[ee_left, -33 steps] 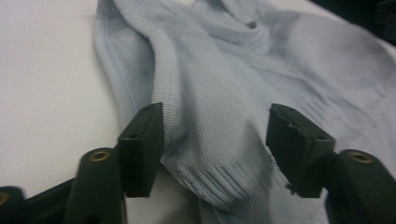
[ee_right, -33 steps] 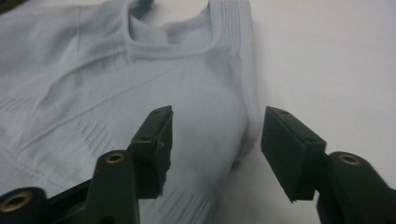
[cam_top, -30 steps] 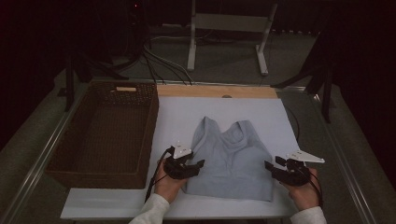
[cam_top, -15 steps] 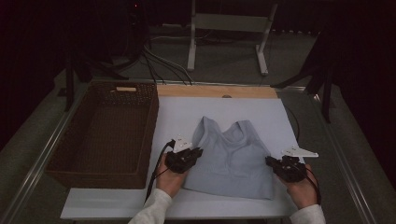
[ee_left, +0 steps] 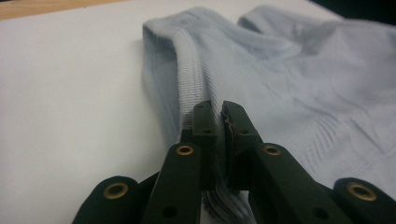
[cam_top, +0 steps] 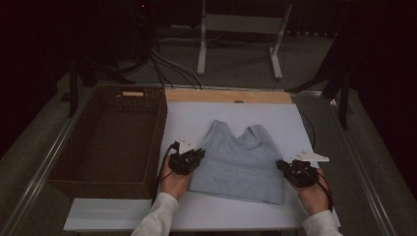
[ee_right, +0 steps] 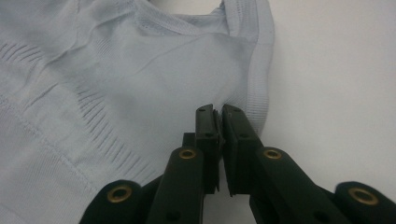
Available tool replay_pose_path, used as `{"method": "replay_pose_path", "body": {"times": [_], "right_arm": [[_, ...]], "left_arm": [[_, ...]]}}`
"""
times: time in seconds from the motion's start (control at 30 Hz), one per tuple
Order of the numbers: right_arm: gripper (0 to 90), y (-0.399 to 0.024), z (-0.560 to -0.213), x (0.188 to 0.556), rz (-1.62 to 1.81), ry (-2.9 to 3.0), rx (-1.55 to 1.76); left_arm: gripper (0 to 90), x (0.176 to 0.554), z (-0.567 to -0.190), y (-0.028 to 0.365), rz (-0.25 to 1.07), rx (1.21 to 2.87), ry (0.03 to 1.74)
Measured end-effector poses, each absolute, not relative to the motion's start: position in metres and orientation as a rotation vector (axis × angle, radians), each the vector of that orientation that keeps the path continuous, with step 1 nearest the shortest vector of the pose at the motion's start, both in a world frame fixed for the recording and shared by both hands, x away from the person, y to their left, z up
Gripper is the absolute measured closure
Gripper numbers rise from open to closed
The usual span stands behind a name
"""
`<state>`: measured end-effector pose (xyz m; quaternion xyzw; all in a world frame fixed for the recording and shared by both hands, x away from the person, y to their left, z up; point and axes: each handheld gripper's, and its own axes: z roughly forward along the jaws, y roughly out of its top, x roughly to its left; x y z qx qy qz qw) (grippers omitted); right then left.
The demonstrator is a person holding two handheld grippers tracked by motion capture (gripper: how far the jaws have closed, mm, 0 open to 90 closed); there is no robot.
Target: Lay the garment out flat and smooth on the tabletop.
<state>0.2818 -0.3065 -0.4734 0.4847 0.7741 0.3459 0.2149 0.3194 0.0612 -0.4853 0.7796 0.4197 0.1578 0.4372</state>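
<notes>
A pale blue sleeveless top (cam_top: 241, 157) lies flat on the white board (cam_top: 196, 118), straps pointing away from me. My left gripper (cam_top: 200, 153) is at the top's left side edge. In the left gripper view its jaws (ee_left: 219, 109) are shut on the ribbed hem, with the top's (ee_left: 289, 74) fabric pinched between them. My right gripper (cam_top: 281, 164) is at the top's right side edge. In the right gripper view it (ee_right: 218, 112) is shut on the top (ee_right: 116, 70) just below the armhole hem.
A brown wicker basket (cam_top: 105, 187) stands along the board's left side, close to my left hand. A wooden strip (cam_top: 226, 96) runs along the board's far edge. Beyond the table are a white stand (cam_top: 241, 24) and cables on the floor.
Both grippers have moved a little inward and away from me onto the top's side edges. Their jaws have shut on the fabric.
</notes>
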Motion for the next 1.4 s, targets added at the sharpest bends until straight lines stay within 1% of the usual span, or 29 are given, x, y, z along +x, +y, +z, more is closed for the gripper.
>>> {"method": "replay_pose_path", "body": {"times": [0.3, 0.33, 0.37, 0.4, 0.43, 0.5, 0.53, 0.57, 0.6, 0.63, 0.67, 0.7, 0.73, 0.77, 1.03, 1.1, 1.2, 1.23, 1.27, 1.33, 1.37, 1.4], "right_arm": [[84.2, -0.305, -0.477, 0.273, 0.948, 2.175, 1.338], [84.0, -0.306, -0.477, 0.272, 0.949, 2.176, 1.336], [83.4, -0.306, -0.477, 0.271, 0.951, 2.177, 1.338], [83.4, -0.306, -0.477, 0.271, 0.951, 2.177, 1.338], [77.9, -0.307, -0.476, 0.268, 0.959, 2.175, 1.335], [68.3, -0.307, -0.476, 0.265, 0.968, 2.162, 1.344], [68.3, -0.307, -0.476, 0.265, 0.968, 2.162, 1.344], [59.3, -0.308, -0.476, 0.262, 0.975, 2.157, 1.352], [59.3, -0.308, -0.476, 0.262, 0.975, 2.157, 1.352], [53.1, -0.308, -0.477, 0.26, 0.981, 2.149, 1.361], [53.1, -0.308, -0.477, 0.26, 0.981, 2.149, 1.361], [49.2, -0.309, -0.477, 0.258, 0.989, 2.152, 1.372], [49.2, -0.309, -0.477, 0.258, 0.989, 2.152, 1.372], [47.3, -0.309, -0.478, 0.255, 0.996, 2.16, 1.377], [46.6, -0.309, -0.483, 0.25, 0.997, 2.199, 1.388], [48.5, -0.31, -0.485, 0.248, 1.0, 2.214, 1.394], [51.5, -0.31, -0.487, 0.247, 1.0, 2.231, 1.406], [51.5, -0.31, -0.487, 0.247, 1.0, 2.231, 1.406], [58.8, -0.309, -0.489, 0.247, 1.002, 2.25, 1.406], [73.0, -0.309, -0.489, 0.247, 1.031, 2.278, 1.406], [79.3, -0.309, -0.489, 0.247, 1.033, 2.28, 1.405], [83.2, -0.309, -0.488, 0.247, 1.024, 2.279, 1.398]], "left_arm": [[83.5, 0.31, -0.494, 0.066, 0.407, 1.979, 1.034], [82.4, 0.31, -0.494, 0.066, 0.407, 1.979, 1.034], [79.4, 0.307, -0.493, 0.067, 0.403, 1.969, 1.034], [72.7, 0.307, -0.493, 0.067, 0.403, 1.969, 1.034], [66.3, 0.302, -0.491, 0.069, 0.391, 1.954, 1.025], [58.6, 0.297, -0.488, 0.069, 0.389, 1.947, 1.011], [54.9, 0.297, -0.488, 0.069, 0.389, 1.947, 1.011], [52.1, 0.294, -0.487, 0.07, 0.386, 1.946, 1.0], [52.1, 0.292, -0.486, 0.07, 0.391, 1.946, 0.996], [47.6, 0.289, -0.485, 0.07, 0.385, 1.941, 0.989], [47.6, 0.288, -0.484, 0.071, 0.384, 1.94, 0.989], [44.4, 0.286, -0.485, 0.071, 0.384, 1.944, 0.99], [43.5, 0.286, -0.485, 0.071, 0.384, 1.944, 0.99], [42.6, 0.283, -0.486, 0.071, 0.374, 1.953, 0.994], [42.7, 0.276, -0.492, 0.072, 0.365, 1.984, 1.003], [42.6, 0.275, -0.496, 0.074, 0.362, 1.998, 1.022], [44.9, 0.274, -0.503, 0.077, 0.329, 2.026, 1.054], [48.1, 0.274, -0.503, 0.077, 0.329, 2.026, 1.054], [53.3, 0.274, -0.505, 0.076, 0.296, 2.05, 1.048], [66.7, 0.272, -0.505, 0.076, 0.281, 2.06, 1.036], [72.6, 0.272, -0.505, 0.076, 0.281, 2.06, 1.036], [76.5, 0.271, -0.502, 0.075, 0.276, 2.066, 1.02]]}}
